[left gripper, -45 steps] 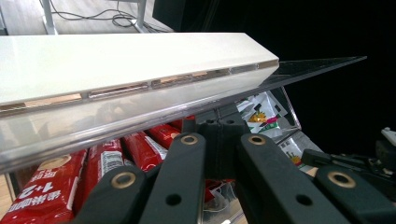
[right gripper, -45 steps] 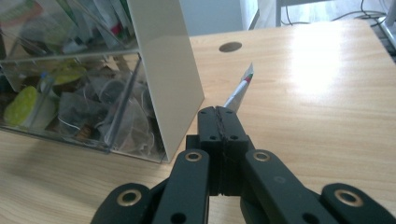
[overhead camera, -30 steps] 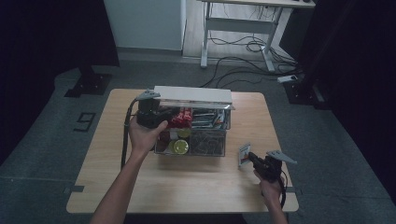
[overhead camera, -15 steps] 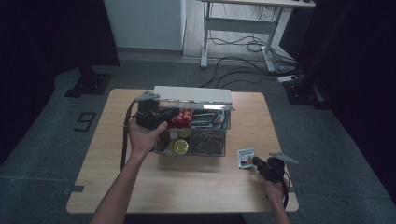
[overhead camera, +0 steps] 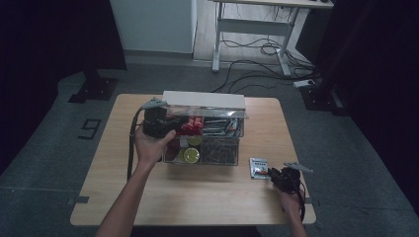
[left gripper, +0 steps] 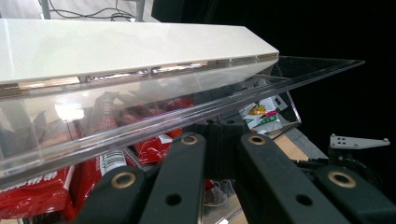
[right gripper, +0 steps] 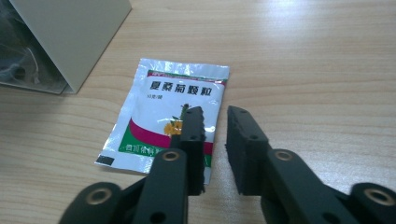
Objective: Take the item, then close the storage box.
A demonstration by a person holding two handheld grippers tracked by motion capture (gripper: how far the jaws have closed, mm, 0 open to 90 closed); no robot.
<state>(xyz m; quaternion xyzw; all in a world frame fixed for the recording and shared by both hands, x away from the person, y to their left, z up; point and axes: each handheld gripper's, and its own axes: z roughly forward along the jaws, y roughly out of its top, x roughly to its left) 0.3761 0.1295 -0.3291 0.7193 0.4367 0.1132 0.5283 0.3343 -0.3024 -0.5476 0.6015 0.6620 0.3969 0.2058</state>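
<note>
Right gripper (right gripper: 215,122) fingers slightly parted, just been opening, nothing between them; sachet (right gripper: 170,114) lies flat beneath on the worktop (right gripper: 303,56), right of the box (overhead camera: 202,136). Judged light, thin, slippery: pinch an edge. Left gripper (left gripper: 219,140) fingers closed at the lid (left gripper: 140,112).

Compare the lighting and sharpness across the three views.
High view: dim, dark surroundings, small sachet soft. Left gripper view: glare on the clear lid, near jaws blurred. Right gripper view: bright, even light, sachet print sharp.
</note>
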